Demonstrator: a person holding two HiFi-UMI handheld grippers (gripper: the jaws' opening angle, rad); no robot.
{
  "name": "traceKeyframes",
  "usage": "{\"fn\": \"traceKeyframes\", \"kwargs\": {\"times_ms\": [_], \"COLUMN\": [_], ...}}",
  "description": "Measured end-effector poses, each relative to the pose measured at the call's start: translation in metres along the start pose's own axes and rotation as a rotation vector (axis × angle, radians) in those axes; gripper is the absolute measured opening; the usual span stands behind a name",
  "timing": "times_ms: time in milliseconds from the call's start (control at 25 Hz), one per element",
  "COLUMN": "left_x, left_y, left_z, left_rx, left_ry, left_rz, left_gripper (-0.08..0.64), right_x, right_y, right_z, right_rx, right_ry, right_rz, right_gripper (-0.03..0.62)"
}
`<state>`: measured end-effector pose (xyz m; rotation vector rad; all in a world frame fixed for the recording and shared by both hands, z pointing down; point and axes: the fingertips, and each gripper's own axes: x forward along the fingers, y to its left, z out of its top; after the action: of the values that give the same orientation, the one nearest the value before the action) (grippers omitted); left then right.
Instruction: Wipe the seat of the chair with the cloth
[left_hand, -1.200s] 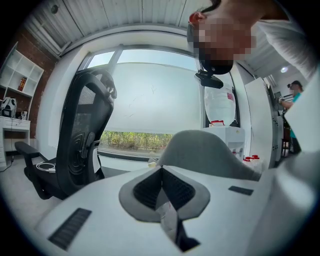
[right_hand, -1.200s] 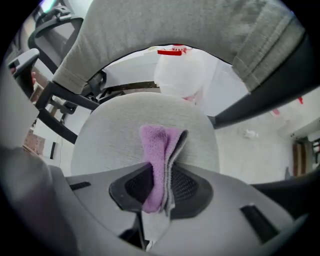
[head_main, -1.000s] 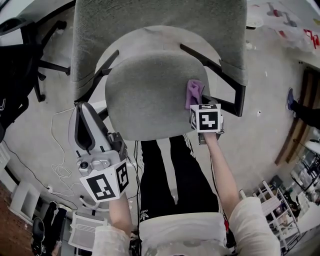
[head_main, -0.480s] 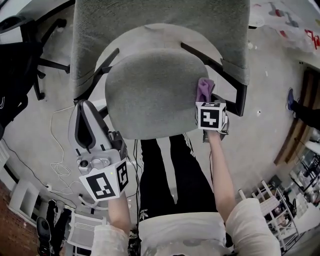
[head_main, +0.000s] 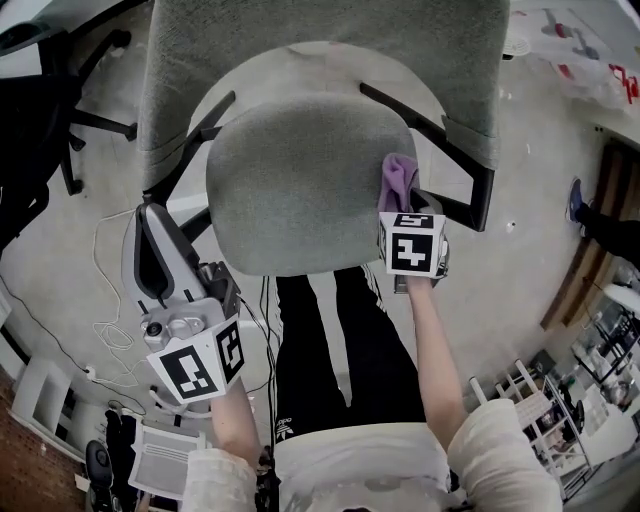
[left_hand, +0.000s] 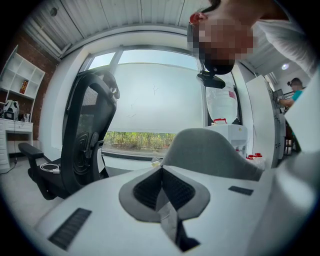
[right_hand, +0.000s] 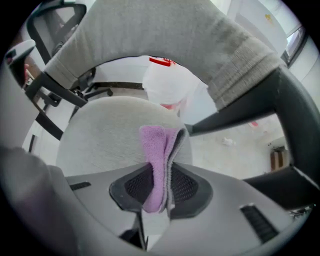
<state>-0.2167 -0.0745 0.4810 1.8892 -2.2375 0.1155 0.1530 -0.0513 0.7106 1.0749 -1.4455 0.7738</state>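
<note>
Nearest, the left gripper (left_hand: 162, 187) hangs idle beside the seat (head_main: 300, 190), fingers pressed together on nothing. The right gripper (right_hand: 159, 187) pinches the purple cloth (right_hand: 156, 147) against the seat's right edge. Wiping looks under way, with most of the surface probably left.

Even daylight, bright window glare, heavy fisheye bending, dark corners, blurred foregrounds

Head view looks down; right gripper view shares the seat (head_main: 300, 190).
</note>
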Motion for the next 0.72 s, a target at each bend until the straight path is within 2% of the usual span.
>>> {"fn": "traceKeyframes", "kwargs": {"times_ms": [80,200,280,360,560,720], "left_x": [-0.001,-0.002,-0.004,-0.007,-0.017,-0.023], "left_y": [0.005,0.012,0.017,0.023,0.043,0.058], "left_z": [0.0,0.001,0.002,0.001,-0.001,-0.002], "left_rx": [0.007,0.018,0.02,0.023,0.02,-0.002], "left_ry": [0.0,0.0,-0.001,0.002,0.01,0.006], "left_rz": [0.018,0.035,0.043,0.053,0.1,0.146], "left_gripper": [0.012,0.012,0.012,0.012,0.012,0.014], "right_x": [-0.007,-0.014,-0.019,-0.025,-0.039,-0.033], "right_y": [0.035,0.108,0.162,0.21,0.307,0.347], "right_z": [0.009,0.02,0.018,0.01,-0.022,-0.042], "right_rx": [-0.028,-0.01,0.008,-0.007,-0.007,-0.019], "right_ry": [-0.048,-0.103,-0.087,-0.061,0.017,0.071], "right_rz": [0.096,0.325,0.479,0.587,0.796,0.846], "right_gripper": [0.092,0.092,0.092,0.092,0.092,0.092]}}
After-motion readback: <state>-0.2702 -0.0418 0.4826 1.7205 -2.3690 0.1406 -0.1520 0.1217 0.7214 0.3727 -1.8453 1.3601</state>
